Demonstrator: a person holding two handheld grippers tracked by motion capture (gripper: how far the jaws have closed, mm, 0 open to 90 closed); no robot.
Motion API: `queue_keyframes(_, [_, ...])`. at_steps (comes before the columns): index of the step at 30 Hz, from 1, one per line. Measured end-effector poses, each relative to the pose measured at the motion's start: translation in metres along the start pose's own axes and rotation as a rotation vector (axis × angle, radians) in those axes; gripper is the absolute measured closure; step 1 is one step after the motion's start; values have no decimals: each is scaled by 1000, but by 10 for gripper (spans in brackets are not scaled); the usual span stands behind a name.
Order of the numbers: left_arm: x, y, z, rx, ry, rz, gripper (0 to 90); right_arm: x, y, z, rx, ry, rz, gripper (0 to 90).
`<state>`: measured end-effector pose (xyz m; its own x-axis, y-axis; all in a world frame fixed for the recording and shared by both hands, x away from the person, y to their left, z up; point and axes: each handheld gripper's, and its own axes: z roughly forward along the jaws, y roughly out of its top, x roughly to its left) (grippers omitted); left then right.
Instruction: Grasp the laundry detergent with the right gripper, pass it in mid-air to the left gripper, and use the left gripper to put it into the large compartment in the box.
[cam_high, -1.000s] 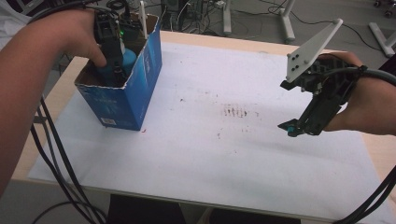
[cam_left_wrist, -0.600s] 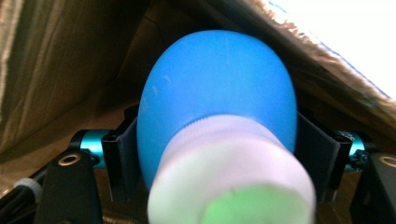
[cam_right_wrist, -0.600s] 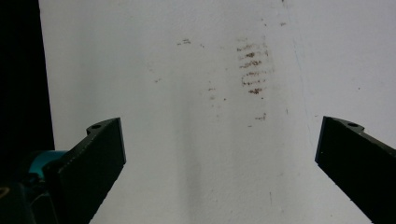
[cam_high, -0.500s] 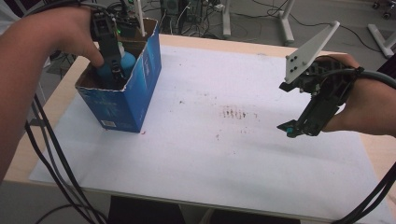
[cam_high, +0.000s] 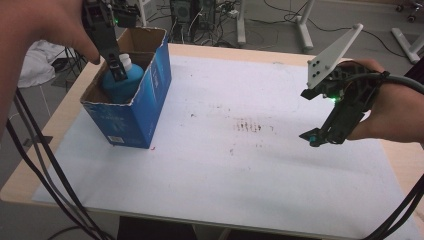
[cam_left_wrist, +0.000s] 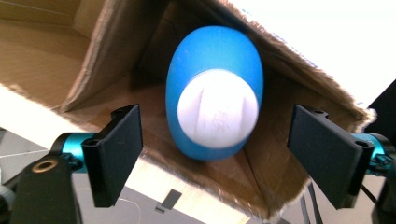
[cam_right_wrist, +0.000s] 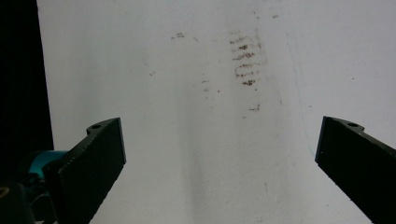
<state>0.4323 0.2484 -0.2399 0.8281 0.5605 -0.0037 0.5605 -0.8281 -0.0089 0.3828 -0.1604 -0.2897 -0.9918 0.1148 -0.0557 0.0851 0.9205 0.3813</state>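
blue bottle base hidden in box | left tongs opening, apart | right tongs apart

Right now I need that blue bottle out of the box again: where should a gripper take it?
Probably by the white cap, coming straight down: the blue bottle stands upright in the blue box, whose walls block its sides.

Even, bright light; white sheet glares, close bottle slightly blurred.

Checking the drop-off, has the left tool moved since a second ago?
Yes. The left tool has risen against the box rim, its jaws just opening off the blue bottle inside.
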Motion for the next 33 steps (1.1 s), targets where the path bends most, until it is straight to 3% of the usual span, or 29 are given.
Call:
queue_keyframes(3, [-5,3,-14,15,19,20,153,-4,2,-5,12,6,-4,9])
queue_keyframes(8, [-16,10,-34,-11,23,56,125,-10,4,-11,42,22,-15,9])
queue_keyframes(12, [-28,21,-43,-27,9,113,83,-15,5,-15,54,39,-17,9])
queue_keyframes(13, [-28,21,-43,-27,9,113,80,-15,5,-15,54,39,-17,9])
queue_keyframes(20, [-47,46,-47,-45,-24,216,64,-27,3,-24,116,32,-27,9])
queue_keyframes(25, [-55,63,-42,-46,-40,265,35,-35,-5,-27,143,9,-6,9])
queue_keyframes(30, [-58,77,-35,-49,-41,291,16,-45,-17,-22,179,15,9,9])
queue_keyframes(33, [-61,85,-31,-48,-62,330,16,-52,-22,-16,199,16,5,9])
